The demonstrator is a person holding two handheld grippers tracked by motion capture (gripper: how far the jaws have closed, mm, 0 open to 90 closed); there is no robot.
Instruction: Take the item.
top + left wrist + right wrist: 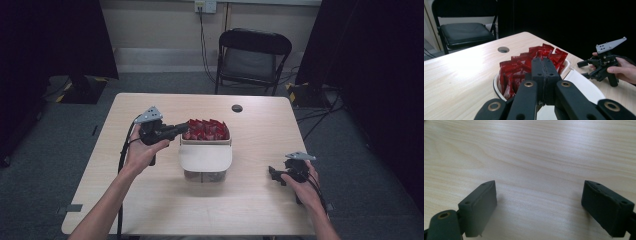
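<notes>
- A light wooden desk point(150, 200) carries a white container point(205, 150) near its middle, packed with red packets point(206, 129) standing on edge in its far part.
- A white lid point(205, 157) (rounded at the near edge) covers the near part of the container, so the packets show beyond it.
- The left gripper point(181, 128) is held above the desk at the container's left side, its tip at the left edge of the packets; whether it touches them I cannot tell.
- In the left gripper view its fingers point(537, 72) are pressed together with nothing seen between them, poised over the red packets point(524, 65).
- The right gripper point(272, 175) sits low over the desk, well apart from the container on its right, in the person's right hand point(306, 187).
- In the right gripper view its fingers point(480, 205) stand wide apart, with bare wood grain between them.
- A round cable hole point(237, 108) lies near the desk's far edge.
- A black folding chair point(252, 57) stands on the floor beyond the desk.
</notes>
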